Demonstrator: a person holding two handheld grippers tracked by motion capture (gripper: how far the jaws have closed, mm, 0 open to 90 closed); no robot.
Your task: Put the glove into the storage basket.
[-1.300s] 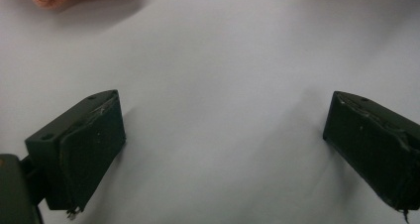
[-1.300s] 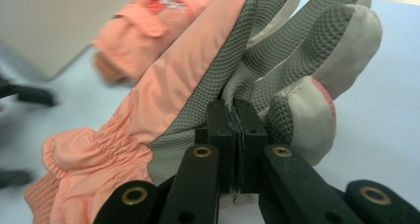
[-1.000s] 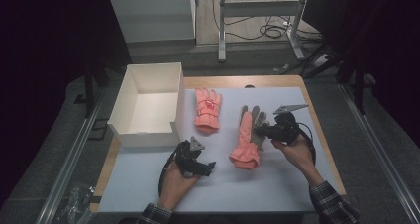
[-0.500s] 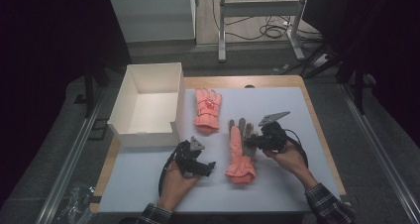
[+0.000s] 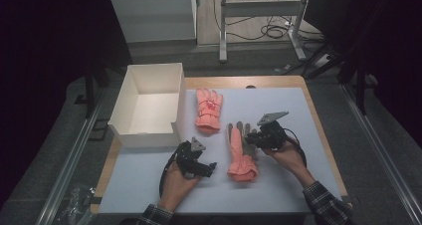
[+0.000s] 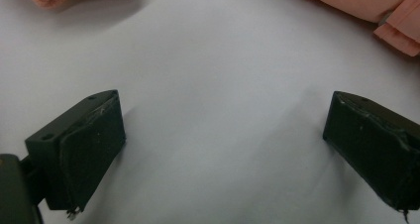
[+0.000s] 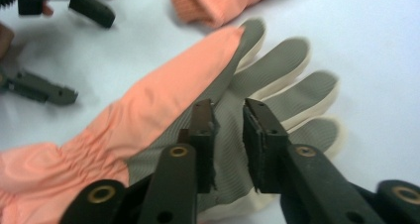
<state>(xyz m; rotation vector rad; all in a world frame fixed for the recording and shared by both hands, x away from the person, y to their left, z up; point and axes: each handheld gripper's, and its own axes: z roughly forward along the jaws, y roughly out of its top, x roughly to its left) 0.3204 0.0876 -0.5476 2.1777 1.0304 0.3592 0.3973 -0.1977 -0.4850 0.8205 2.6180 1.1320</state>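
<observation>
Salmon-pink fabric with a grey ribbed palm: the near glove (image 5: pixel 241 153) lying flat on the pale table cover (image 5: pixel 278 195), cuff toward the person, fingers pointing away. Second glove (image 5: pixel 208 109) farther back, just beside the white box (image 5: pixel 149 103), well apart from either gripper.

Right gripper (image 7: pixel 228 127) down at the near glove's grey palm, jaws having just been opening, now parted by a narrow gap. Grey palm fabric visible through that gap; pads not seen pressing on it, so no grip on the glove. Whether the jaw tips touch the fabric: cannot tell. In the high view, right gripper (image 5: pixel 250 139) at the right edge of the glove's finger end, held in the right hand (image 5: pixel 286 155).

Left gripper (image 6: pixel 223 144) with jaws spread wide, nothing between them but bare table cover. Jaws low over that surface; contact not clear. Pink glove edges at the top corners of the left gripper view, apart from the jaws. In the high view, left gripper (image 5: pixel 211 168) resting in the left hand (image 5: pixel 176 180), just left of the near glove's cuff, not touching it.
</observation>
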